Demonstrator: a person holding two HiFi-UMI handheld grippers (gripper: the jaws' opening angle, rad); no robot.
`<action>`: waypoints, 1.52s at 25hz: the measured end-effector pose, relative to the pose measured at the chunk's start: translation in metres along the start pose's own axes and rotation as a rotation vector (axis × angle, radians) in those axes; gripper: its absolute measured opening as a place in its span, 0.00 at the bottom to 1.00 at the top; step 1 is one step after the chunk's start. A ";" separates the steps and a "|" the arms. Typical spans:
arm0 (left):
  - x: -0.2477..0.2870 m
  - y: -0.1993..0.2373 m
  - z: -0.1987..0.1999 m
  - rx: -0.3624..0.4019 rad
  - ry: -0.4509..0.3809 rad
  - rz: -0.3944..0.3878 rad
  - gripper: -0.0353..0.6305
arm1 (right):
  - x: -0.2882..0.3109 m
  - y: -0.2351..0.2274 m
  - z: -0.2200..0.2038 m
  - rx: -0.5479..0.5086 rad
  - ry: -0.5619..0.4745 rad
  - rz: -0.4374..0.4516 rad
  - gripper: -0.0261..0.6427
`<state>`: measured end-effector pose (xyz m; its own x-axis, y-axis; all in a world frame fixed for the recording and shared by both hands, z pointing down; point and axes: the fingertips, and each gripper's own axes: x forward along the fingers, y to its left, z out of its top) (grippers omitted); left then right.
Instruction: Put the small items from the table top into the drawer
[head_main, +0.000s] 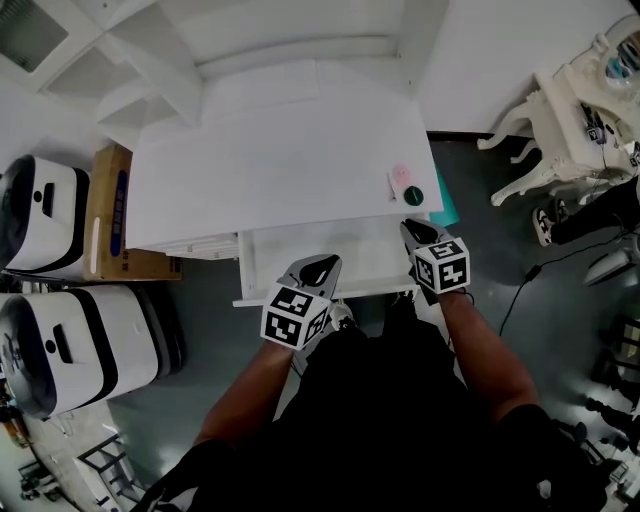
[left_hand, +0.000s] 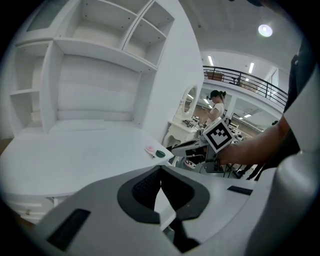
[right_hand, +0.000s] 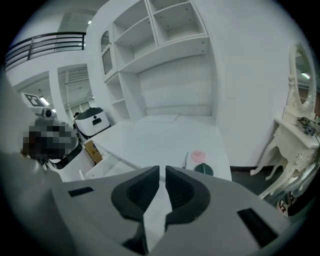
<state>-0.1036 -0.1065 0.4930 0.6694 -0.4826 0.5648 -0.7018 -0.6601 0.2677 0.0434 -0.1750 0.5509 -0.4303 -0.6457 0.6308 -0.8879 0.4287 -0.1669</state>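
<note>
Arms stretch forward side by side, each hand holding a gripper over the open drawer (head_main: 360, 260). The left gripper (head_main: 318, 262) has its jaws pressed together, holding nothing. The right gripper (head_main: 415, 228) is empty too, its jaws closed to a thin slit. Past it, on the front right corner of the table (head_main: 280, 170), a round pink thing (head_main: 401, 174) and a round green thing (head_main: 413, 196) lie just beside each other. White shelves (head_main: 180, 60) stand behind.
</note>
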 end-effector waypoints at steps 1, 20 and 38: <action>0.002 0.003 -0.001 -0.011 0.002 0.014 0.07 | 0.005 -0.004 -0.001 0.002 0.006 0.001 0.08; 0.027 0.027 -0.003 -0.130 0.059 0.151 0.07 | 0.105 -0.056 -0.030 -0.036 0.192 -0.037 0.14; 0.029 0.030 -0.002 -0.138 0.067 0.166 0.07 | 0.118 -0.061 -0.035 0.007 0.227 -0.025 0.11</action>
<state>-0.1058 -0.1390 0.5195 0.5278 -0.5353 0.6595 -0.8306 -0.4875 0.2690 0.0521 -0.2550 0.6623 -0.3614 -0.4969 0.7889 -0.8992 0.4096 -0.1539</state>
